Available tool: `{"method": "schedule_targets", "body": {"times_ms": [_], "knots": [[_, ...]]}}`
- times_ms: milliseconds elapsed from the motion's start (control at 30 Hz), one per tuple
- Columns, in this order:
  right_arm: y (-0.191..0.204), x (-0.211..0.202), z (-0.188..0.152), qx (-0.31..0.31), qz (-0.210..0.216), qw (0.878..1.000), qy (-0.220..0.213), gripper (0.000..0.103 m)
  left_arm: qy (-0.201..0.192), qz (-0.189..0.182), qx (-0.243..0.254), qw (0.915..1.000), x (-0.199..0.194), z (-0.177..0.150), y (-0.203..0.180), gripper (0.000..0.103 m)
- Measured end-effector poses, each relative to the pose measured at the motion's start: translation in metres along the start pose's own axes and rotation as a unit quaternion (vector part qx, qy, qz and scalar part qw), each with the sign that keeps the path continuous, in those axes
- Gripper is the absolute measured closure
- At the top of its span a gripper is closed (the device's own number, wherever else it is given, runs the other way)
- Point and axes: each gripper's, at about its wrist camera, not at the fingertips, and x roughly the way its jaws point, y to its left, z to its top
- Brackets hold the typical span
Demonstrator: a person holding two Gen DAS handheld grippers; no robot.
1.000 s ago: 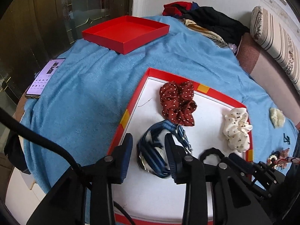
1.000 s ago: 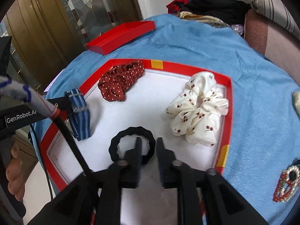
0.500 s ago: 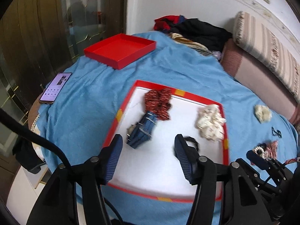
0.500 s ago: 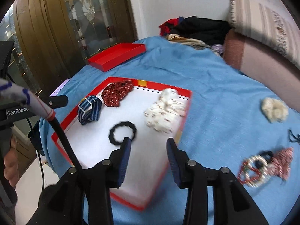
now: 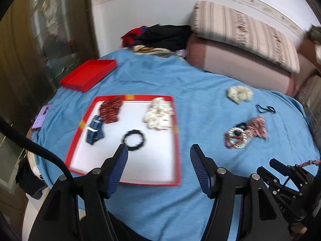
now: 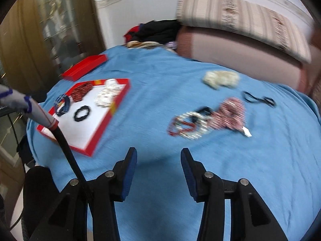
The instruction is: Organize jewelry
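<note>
A red-rimmed white tray (image 5: 176, 140) lies on the blue cloth and holds a blue striped scrunchie (image 5: 94, 130), a red dotted scrunchie (image 5: 110, 110), a white patterned scrunchie (image 5: 159, 116) and a black hair tie (image 5: 134, 139). My left gripper (image 5: 158, 150) is open and empty above the tray's near edge. My right gripper (image 6: 158, 154) is open and empty over bare cloth. Right of the tray lie a bead bracelet pile (image 6: 188, 124), a red-white scrunchie (image 6: 228, 114), a cream scrunchie (image 6: 220, 79) and a black tie (image 6: 258, 98). The tray also shows in the right wrist view (image 6: 104, 124).
A red box lid (image 5: 88, 74) sits at the far left of the cloth. A phone (image 5: 41, 118) lies at the left edge. Clothes (image 5: 160, 36) and a striped cushion (image 5: 240, 32) are at the back. A cable (image 6: 66, 146) crosses the right wrist view.
Both grippers have opened, let go of the blue scrunchie and the black hair tie in the tray, and pulled back and up. The right gripper has swung to the right.
</note>
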Motion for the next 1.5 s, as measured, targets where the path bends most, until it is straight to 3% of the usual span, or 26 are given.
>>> {"method": "schedule_targets", "body": {"times_ms": [267, 367, 467, 567, 700, 933, 1033, 1133, 1200, 1333, 1500], "knots": [[-0.064, -0.025, -0.022, 0.069, -0.035, 0.997, -0.007, 0.053, 0.005, -0.004, 0.072, 0.9974, -0.003, -0.013, -0.066, 0.037], [-0.080, -0.028, -0.032, 0.087, -0.042, 0.995, -0.011, 0.051, 0.011, -0.012, 0.073, 0.9972, 0.008, -0.020, -0.081, 0.024], [-0.090, -0.026, -0.038, 0.102, -0.044, 0.994, -0.003, 0.051, 0.026, -0.004, 0.074, 0.9969, 0.042, -0.031, -0.092, 0.023], [-0.093, -0.023, -0.041, 0.107, -0.046, 0.993, -0.001, 0.051, 0.061, -0.023, 0.056, 0.9963, 0.090, -0.042, -0.091, 0.023], [-0.095, -0.013, -0.039, 0.110, -0.064, 0.992, -0.012, 0.045, 0.058, -0.027, 0.050, 0.9967, 0.124, -0.047, -0.093, 0.023], [-0.123, 0.033, -0.032, 0.148, -0.118, 0.982, -0.003, 0.043, 0.036, -0.048, 0.086, 0.9945, 0.159, -0.040, -0.122, 0.023], [-0.137, 0.044, -0.034, 0.164, -0.136, 0.977, 0.004, 0.043, 0.044, -0.057, 0.101, 0.9922, 0.176, -0.037, -0.134, 0.023], [-0.154, 0.053, -0.037, 0.186, -0.143, 0.972, 0.013, 0.043, 0.064, -0.063, 0.087, 0.9922, 0.195, -0.034, -0.134, 0.023], [-0.161, 0.057, -0.037, 0.200, -0.144, 0.969, 0.012, 0.043, 0.062, -0.067, 0.067, 0.9935, 0.198, -0.030, -0.128, 0.020], [-0.166, 0.062, -0.034, 0.207, -0.155, 0.966, 0.006, 0.037, 0.081, -0.050, 0.061, 0.9936, 0.209, -0.028, -0.127, 0.000], [-0.163, 0.066, -0.032, 0.198, -0.162, 0.967, 0.012, 0.032, 0.083, -0.046, 0.069, 0.9932, 0.210, -0.030, -0.131, 0.000]]}}
